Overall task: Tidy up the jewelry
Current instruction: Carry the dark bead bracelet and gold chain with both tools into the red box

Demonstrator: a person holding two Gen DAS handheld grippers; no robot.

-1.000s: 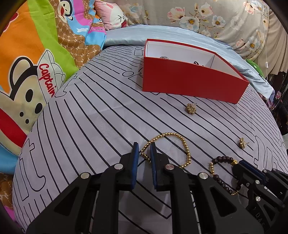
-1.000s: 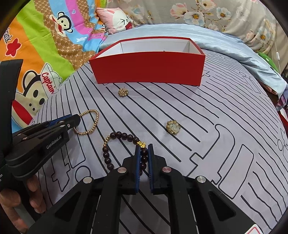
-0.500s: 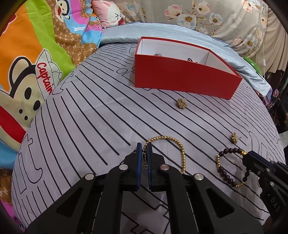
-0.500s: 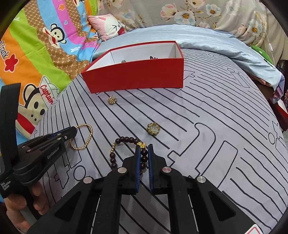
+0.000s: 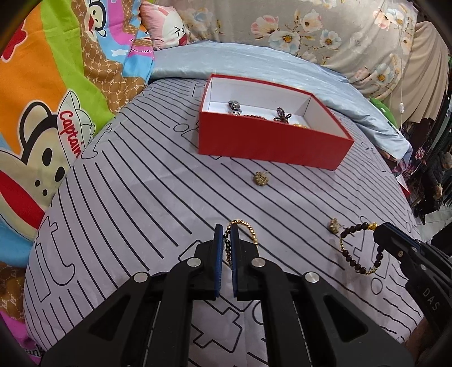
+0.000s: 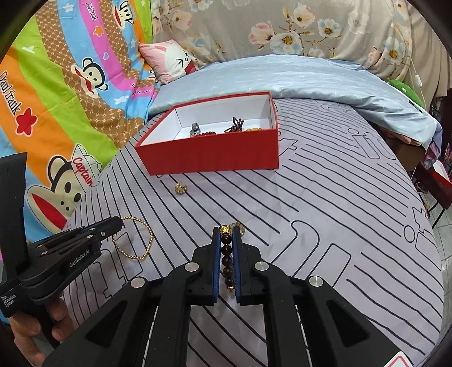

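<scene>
My left gripper (image 5: 225, 230) is shut on a gold bead bracelet (image 5: 248, 230) and holds it above the striped bedsheet; the bracelet also shows in the right wrist view (image 6: 138, 242). My right gripper (image 6: 226, 233) is shut on a dark bead bracelet (image 6: 226, 259) with a gold charm, which hangs from it in the left wrist view (image 5: 353, 248). A red box (image 5: 271, 142) with white inside stands farther back and holds several jewelry pieces (image 5: 282, 115). It also shows in the right wrist view (image 6: 214, 156).
Two small gold ornaments lie on the sheet, one (image 5: 260, 178) in front of the box and one (image 5: 334, 225) by the dark bracelet. A colourful cartoon blanket (image 5: 42, 98) rises on the left. Pillows (image 5: 166, 25) and a blue cover lie behind the box.
Both grippers have risen and lifted their bracelets off the sheet. The left jaws closed on the gold bracelet. The box interior has come into view.
</scene>
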